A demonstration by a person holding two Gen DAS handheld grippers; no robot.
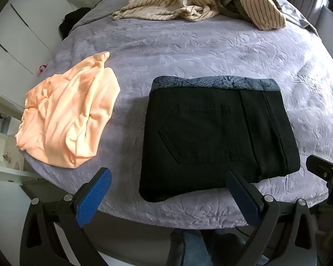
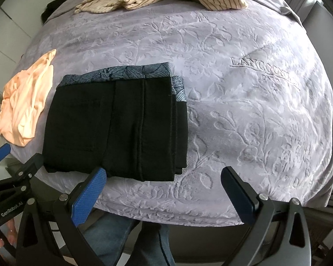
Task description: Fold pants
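black pants (image 1: 217, 133) lie as a compact folded rectangle mid-frame on the bed (image 1: 188, 51), looks finished | left gripper (image 1: 168, 188) jaws wide apart, empty | right gripper (image 2: 164, 184) likewise | only release or tidying plausibly left

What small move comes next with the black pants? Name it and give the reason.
Probably draw both grippers back and leave the black pants alone. They already lie as a compact folded rectangle on the grey bedspread, patterned waistband showing at the far edge. The left gripper and right gripper are both open and hold nothing. At most, square up the layers offset on the right side.
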